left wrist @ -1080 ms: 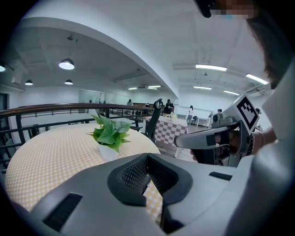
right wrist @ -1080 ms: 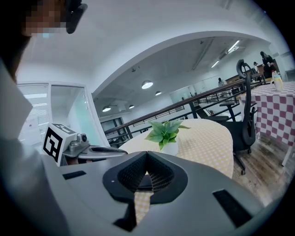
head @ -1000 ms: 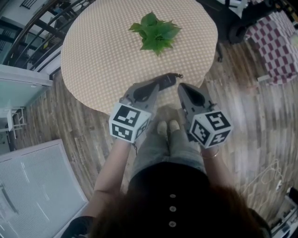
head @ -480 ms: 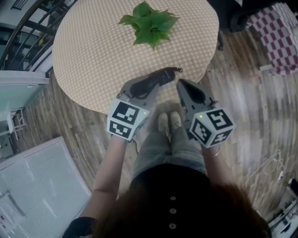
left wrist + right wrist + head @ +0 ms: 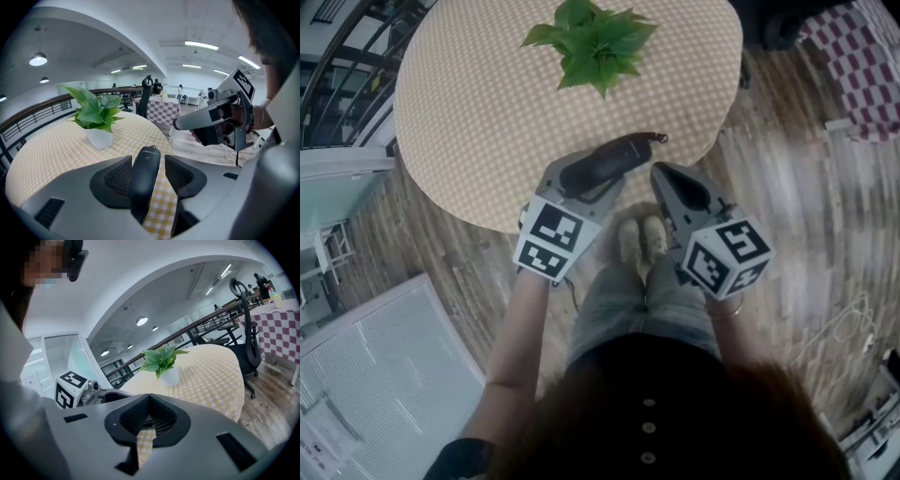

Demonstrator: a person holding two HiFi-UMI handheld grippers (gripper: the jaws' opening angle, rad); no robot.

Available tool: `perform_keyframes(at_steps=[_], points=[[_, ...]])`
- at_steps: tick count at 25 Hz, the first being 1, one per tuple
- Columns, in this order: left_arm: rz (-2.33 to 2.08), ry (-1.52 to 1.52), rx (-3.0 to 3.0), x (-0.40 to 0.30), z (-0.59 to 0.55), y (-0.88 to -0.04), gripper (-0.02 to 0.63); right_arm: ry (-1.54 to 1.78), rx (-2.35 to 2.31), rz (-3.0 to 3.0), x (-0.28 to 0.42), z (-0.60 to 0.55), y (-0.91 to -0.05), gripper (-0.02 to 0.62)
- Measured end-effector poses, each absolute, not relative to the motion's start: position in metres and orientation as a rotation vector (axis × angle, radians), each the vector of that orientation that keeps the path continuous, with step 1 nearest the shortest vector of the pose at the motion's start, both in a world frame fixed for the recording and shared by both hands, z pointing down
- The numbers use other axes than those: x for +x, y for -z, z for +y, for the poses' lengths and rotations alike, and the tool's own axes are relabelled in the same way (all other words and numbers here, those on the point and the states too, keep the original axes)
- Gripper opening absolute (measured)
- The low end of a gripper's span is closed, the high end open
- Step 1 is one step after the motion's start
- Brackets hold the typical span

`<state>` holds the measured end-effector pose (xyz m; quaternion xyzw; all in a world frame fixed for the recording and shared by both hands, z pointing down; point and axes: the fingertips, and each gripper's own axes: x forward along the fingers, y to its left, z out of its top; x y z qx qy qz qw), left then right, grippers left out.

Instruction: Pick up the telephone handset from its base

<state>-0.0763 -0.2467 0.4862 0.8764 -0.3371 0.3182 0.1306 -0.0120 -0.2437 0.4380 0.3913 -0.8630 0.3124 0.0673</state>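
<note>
The black telephone handset (image 5: 617, 156) lies near the front edge of the round checked table (image 5: 478, 112), a short cord stub at its far end. No base is in view. My left gripper (image 5: 598, 174) straddles the handset (image 5: 145, 176), and its jaws have just been opening. The handset rests against the left pad (image 5: 115, 177), with a gap to the right pad, so nothing is pressed. To the right, my right gripper (image 5: 662, 174) hangs at the table's edge, its jaws (image 5: 149, 400) shut with nothing between them.
A potted green plant (image 5: 592, 39) stands at the table's far side. A red-checked table (image 5: 862, 75) and a black office chair (image 5: 246, 333) are at the right. A dark railing (image 5: 337, 56) runs at the left. The person's feet (image 5: 639, 246) are under the table's edge.
Both grippers have sunk toward the table. The left jaws, shut on the handset a second ago, have spread apart, and the handset now lies between them.
</note>
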Motion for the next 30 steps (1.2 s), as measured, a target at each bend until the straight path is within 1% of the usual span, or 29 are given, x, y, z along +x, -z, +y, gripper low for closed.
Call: perform_keyframes(at_steps=[3,6,17,21,25,30], points=[[-0.928,-0.964,2.558,-0.073,-0.245,-0.494,0.239,-0.984,1.173,-2.594,-0.011,-0.245,-0.444,0.009],[-0.92,-1.012,2.552,-0.075,-0.247,-0.503,0.253,-1.01,1.178,-2.586,-0.01,-0.246,-0.449,0.009],[-0.827,-1.121,2.548,-0.079,-0.25,-0.523,0.258,-1.044,1.202,-2.545,-0.002,-0.244,-0.463,0.009],[-0.774,-1.206,2.532,-0.084,-0.248,-0.532,0.258,-1.049,1.201,-2.532,-0.002,-0.245,-0.468,0.009],[-0.747,-1.146,2.516,-0.083,-0.25,-0.533,0.258,-1.054,1.191,-2.53,-0.004,-0.245,-0.469,0.009],[-0.726,-1.162,2.514,-0.085,-0.253,-0.536,0.257,-1.066,1.196,-2.524,-0.005,-0.246,-0.472,0.009]])
